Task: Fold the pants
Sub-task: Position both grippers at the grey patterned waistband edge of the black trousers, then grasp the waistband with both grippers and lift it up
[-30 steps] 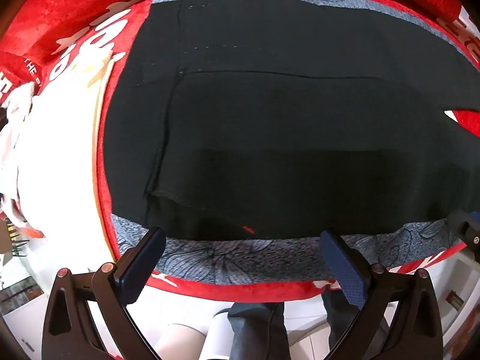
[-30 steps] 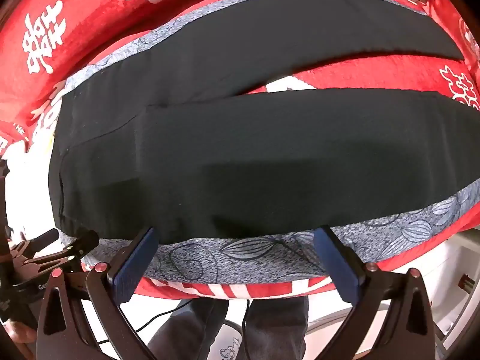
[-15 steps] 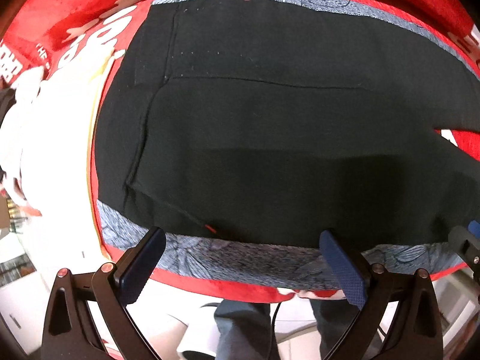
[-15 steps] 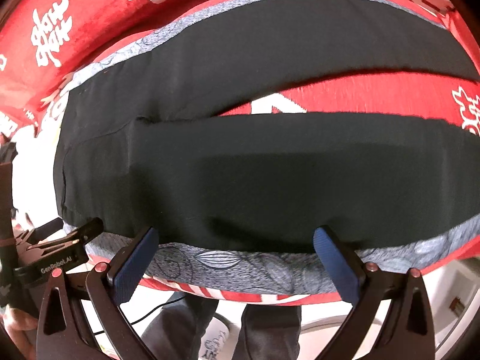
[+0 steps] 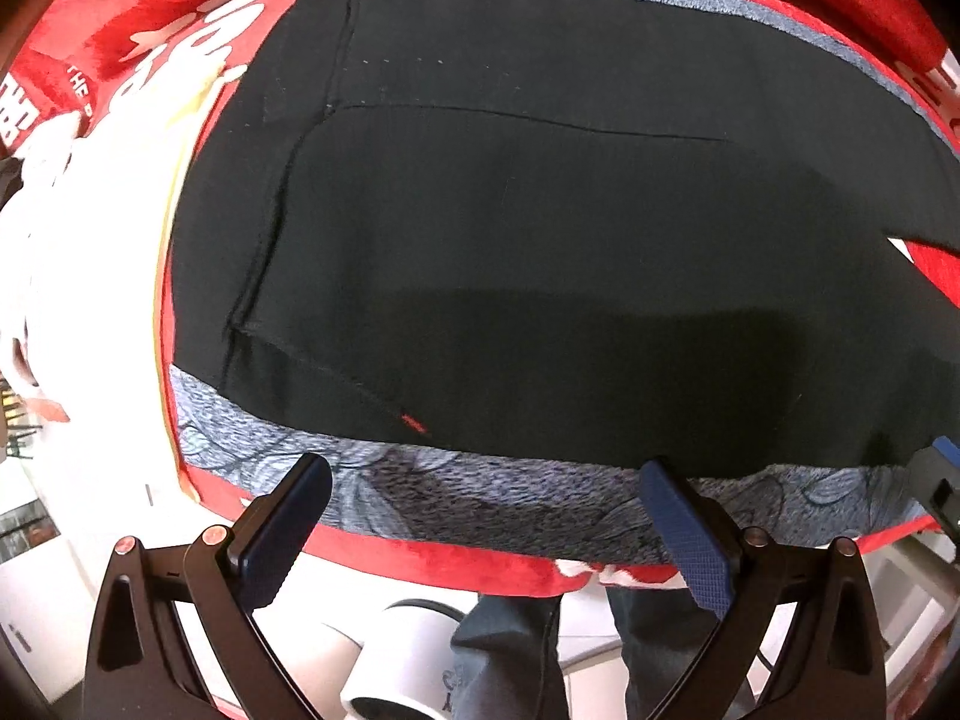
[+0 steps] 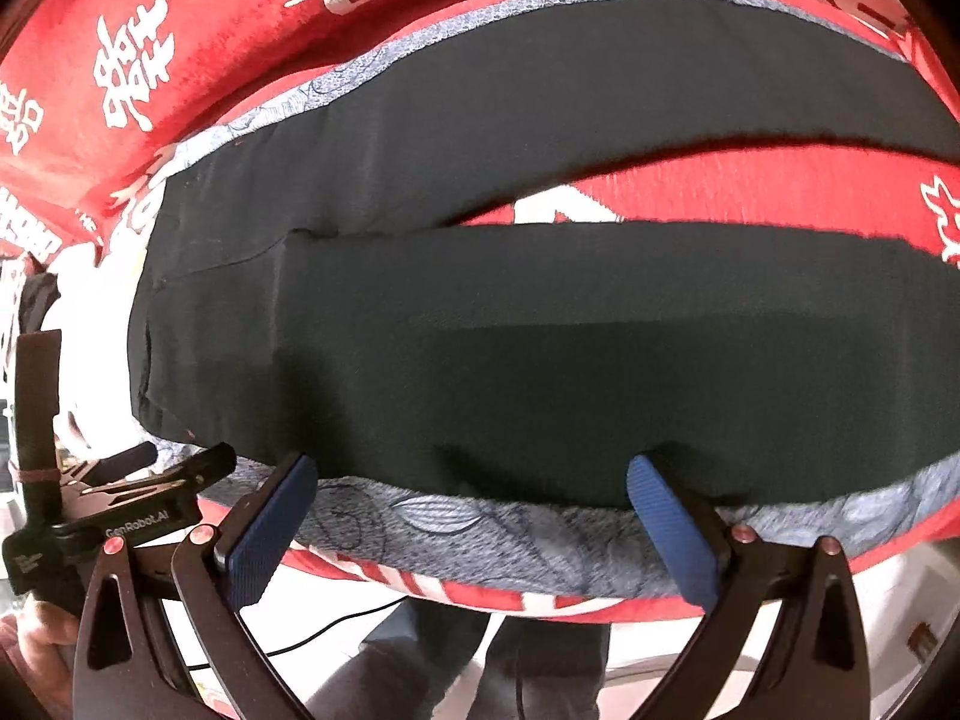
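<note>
left wrist view: the black pants (image 5: pixel 540 252) are seen spread flat near the table's (image 5: pixel 456 558) front edge, both the left gripper (image 5: pixel 480 534) and right gripper (image 6: pixel 474 528) released, so the near hem should be pinched evenly.

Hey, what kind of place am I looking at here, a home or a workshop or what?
Probably a room at home, though hard to be sure: black pants lie spread on a grey leaf-patterned cloth over a plush red blanket with white characters, like a bed or a covered table.
</note>
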Tool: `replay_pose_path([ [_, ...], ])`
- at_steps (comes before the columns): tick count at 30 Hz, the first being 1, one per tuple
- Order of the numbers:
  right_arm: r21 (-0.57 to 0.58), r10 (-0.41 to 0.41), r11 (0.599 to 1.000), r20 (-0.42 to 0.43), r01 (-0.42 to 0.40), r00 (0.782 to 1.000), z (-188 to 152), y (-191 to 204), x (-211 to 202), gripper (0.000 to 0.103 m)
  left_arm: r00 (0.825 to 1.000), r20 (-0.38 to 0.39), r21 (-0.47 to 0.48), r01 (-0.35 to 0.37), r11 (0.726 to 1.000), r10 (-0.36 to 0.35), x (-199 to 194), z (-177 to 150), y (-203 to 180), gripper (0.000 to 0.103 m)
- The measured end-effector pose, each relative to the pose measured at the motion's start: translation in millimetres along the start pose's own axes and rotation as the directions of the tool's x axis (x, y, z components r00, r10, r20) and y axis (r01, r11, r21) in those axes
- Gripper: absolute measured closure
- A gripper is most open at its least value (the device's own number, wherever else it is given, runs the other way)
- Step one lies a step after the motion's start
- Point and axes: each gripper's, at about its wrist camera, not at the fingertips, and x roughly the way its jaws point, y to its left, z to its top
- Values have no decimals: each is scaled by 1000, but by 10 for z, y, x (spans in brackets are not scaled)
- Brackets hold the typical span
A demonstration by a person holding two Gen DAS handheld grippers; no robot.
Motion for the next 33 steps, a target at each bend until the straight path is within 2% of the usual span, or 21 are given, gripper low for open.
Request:
replay_pose_path([
  [3,5,-12,1000,-6,12,1000,-90,74,51,0,1000,7,37,-13,999,13,-11,-162,149,0],
  [9,66,-22,998,-10,22,1000,-263,139,79,0,999,32,96,-18,995,15,-172,-252,593,0],
  [11,101,-19,995,-25,22,999,-309,147,102,0,999,46,105,-20,994,15,-172,-316,793,0],
  [12,111,-14,994,-26,17,1000,-324,148,105,0,997,73,109,-36,993,29,-101,-424,755,0],
  [16,130,-2,991,-8,3,1000,-408,217,105,0,996,86,131,-48,990,37,-155,-389,1031,0],
  [17,127,-1,992,-7,2,1000,-424,249,109,0,991,119,126,-71,989,56,0,-499,897,0],
  [20,121,7,993,-7,-6,1000,-463,334,128,0,988,139,127,-78,989,60,79,-602,936,0],
  [21,118,7,993,-6,-6,1000,-477,352,128,0,986,157,123,-79,989,59,201,-791,878,0],
  [26,103,13,995,-2,-13,1000,-511,450,155,0,983,164,116,-102,988,83,297,-835,931,0],
  [27,101,16,995,-3,-16,1000,-516,471,164,0,980,171,118,-118,986,97,286,-778,755,0],
  [29,97,25,995,-4,-25,1000,-529,505,184,0,978,182,105,-124,987,104,277,-825,723,0],
  [33,101,59,993,1,-59,998,-561,554,214,0,984,156,64,-95,993,84,325,-896,716,0],
])
